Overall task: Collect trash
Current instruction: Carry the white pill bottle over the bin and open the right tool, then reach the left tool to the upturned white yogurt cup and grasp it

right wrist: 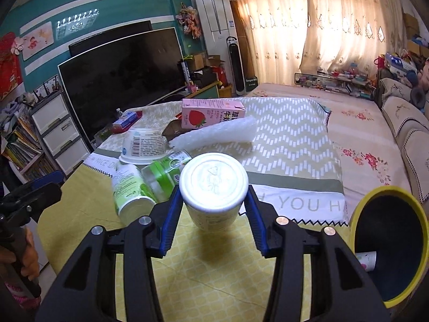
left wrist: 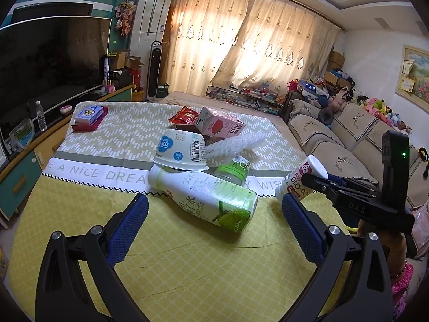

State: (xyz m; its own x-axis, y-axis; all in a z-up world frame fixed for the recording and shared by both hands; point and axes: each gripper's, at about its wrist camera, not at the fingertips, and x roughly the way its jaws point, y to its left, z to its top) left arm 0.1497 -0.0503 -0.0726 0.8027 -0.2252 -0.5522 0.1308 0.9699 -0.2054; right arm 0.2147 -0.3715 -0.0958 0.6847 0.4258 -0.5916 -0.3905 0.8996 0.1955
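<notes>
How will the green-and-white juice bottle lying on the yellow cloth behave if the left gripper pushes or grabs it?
The juice bottle lies on its side, so a push would probably roll it. The upturned yogurt cup rests on its neck end and may topple if it moves. It looks like smooth plastic, so likely stiff, light if empty, maybe slippery. The left gripper is open in front of it.

Lying on its side nearest the yellow bin (right wrist: 418,214): green-and-white bottle (left wrist: 206,201). Sitting upturned on its neck: white yogurt cup (left wrist: 181,149). Resting farther off: pink strawberry carton (left wrist: 219,126), foam sleeve (left wrist: 233,143). Hanging clamped, off the cloth: white canister (right wrist: 213,185).
</notes>
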